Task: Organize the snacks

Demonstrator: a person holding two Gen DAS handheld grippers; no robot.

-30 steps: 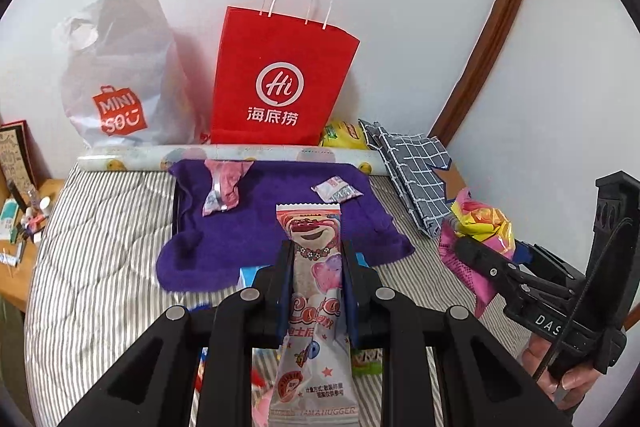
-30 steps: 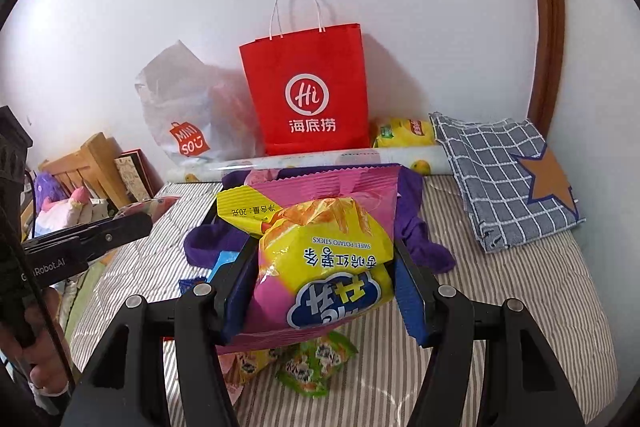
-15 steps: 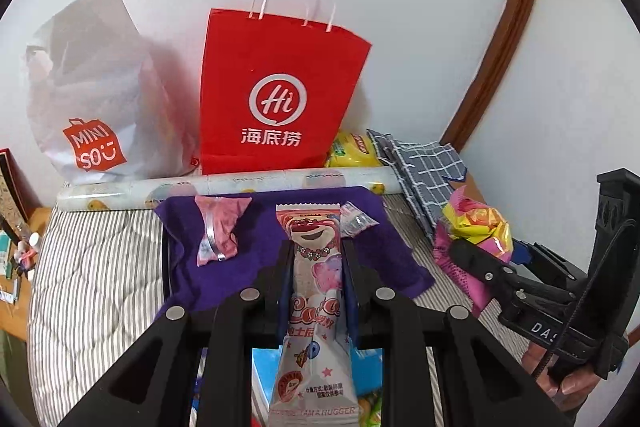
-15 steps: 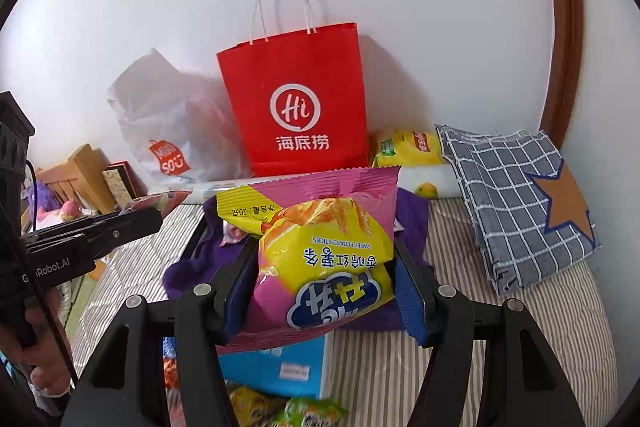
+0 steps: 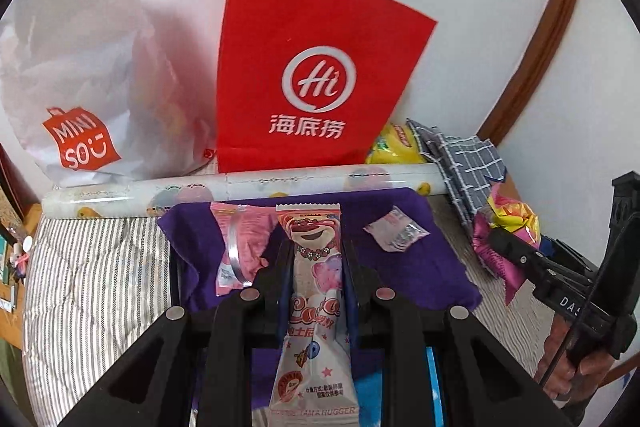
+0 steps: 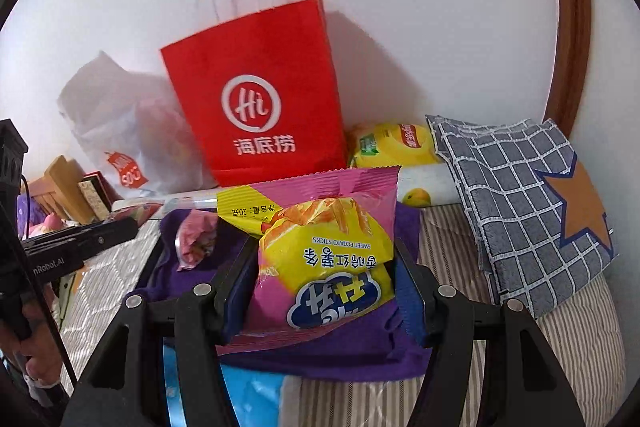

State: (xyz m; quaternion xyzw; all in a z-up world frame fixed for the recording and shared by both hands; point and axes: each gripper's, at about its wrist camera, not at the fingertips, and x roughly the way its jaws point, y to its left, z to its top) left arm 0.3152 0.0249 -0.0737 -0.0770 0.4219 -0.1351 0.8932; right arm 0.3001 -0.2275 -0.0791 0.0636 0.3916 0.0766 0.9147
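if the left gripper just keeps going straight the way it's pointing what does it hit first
Probably the patterned roll lying across the far edge of the purple cloth, then the red paper bag behind it. The left gripper holds a bear snack packet; height is unclear.

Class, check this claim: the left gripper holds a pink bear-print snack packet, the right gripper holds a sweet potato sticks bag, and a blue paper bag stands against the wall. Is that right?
One detail is wrong: the paper bag against the wall is red, not blue, as both wrist views show. The left gripper does hold the bear-print packet, and the right gripper the sweet potato sticks bag.
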